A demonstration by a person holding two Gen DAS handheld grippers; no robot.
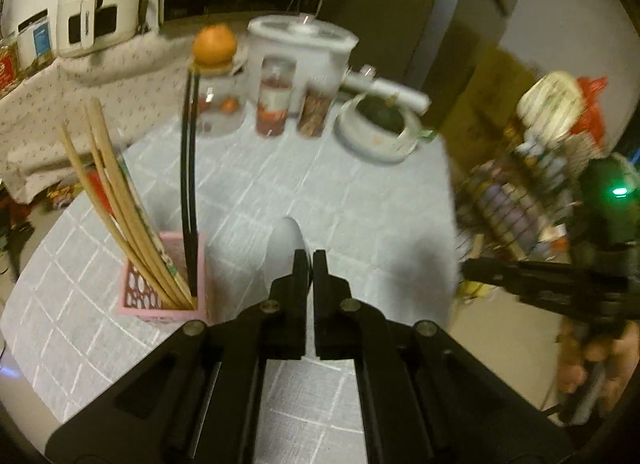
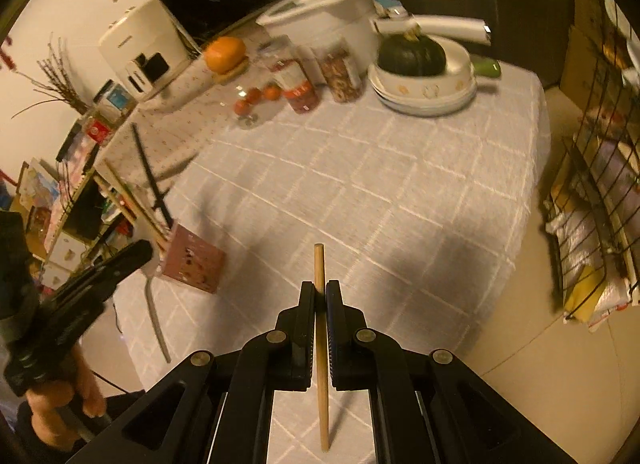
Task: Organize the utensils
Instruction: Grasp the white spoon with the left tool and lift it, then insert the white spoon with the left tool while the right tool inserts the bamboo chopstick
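Tablecloth [image 2: 360,184] below tool-pinched [image 2: 321,296] chopstick [image 2: 321,364]

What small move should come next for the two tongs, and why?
Probably carry the right tongs, shut on a wooden chopstick, left toward the pink holder, where other chopsticks already stand. The left tongs grip a spoon, which can follow.

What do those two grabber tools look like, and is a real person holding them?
Both are black. The left gripper and right gripper each have two flat fingers on angled arms joined by round silver bolts. The right one shows a green light on its body. Bare hands grip the handles, with no sleeve visible.
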